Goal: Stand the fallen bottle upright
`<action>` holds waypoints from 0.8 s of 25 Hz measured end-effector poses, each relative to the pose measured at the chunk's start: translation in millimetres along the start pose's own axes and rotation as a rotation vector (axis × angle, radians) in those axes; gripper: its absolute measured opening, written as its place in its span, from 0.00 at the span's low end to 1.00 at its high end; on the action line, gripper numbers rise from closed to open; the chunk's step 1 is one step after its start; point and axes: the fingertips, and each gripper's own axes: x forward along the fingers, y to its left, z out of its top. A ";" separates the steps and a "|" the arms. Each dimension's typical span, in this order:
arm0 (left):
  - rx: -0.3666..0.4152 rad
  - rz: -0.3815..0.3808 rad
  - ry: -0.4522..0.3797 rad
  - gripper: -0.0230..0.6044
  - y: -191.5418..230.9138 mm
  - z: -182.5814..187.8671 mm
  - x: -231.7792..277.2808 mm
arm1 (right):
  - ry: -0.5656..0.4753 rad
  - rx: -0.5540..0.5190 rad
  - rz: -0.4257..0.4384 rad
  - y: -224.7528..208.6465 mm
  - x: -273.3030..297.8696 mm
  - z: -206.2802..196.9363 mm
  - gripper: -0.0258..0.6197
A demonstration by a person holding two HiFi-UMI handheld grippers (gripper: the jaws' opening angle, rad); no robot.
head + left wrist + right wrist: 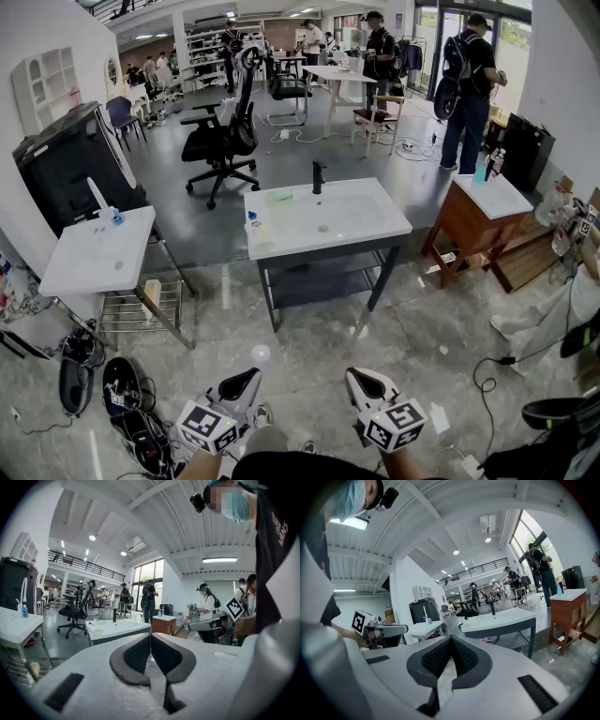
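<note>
White sink counter [375,211] is the landmark, mid-floor. On its left rim sits a small pale bottle [256,231] with a blue cap. That looks like the task's bottle and it seems to lie on its side, but it is too small to be sure. A green pad [281,195] and a black faucet [319,176] are at the counter's back edge.

Left gripper [241,381] and right gripper [362,380] are both held low on the near side of the counter, well apart from it and pointing roughly toward it. In each gripper view the dark pads meet tip to tip with nothing between them, so both are closed and empty.

Progress, as a judgement: nothing done yet. Still to do are the approach to the counter, opening one gripper, taking the bottle and standing it up.

Writing: only black-and-white square markers on the gripper cubes. No brand or label on the bottle is readable. White print on a dark shirt in the left gripper view is cut off and unreadable.
</note>
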 end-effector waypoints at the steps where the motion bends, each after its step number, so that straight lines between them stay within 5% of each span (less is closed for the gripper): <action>1: 0.004 -0.007 -0.004 0.07 1.8 -0.8 1.9 | 0.000 0.004 -0.002 -1.3 2.2 -0.6 0.04; 19: -0.031 -0.096 0.013 0.08 112.5 -2.0 33.0 | -0.015 0.079 -0.074 -1.0 118.4 17.0 0.05; 20: -0.036 -0.102 0.012 0.08 122.5 -0.9 34.6 | -0.015 0.086 -0.075 0.5 128.9 18.6 0.12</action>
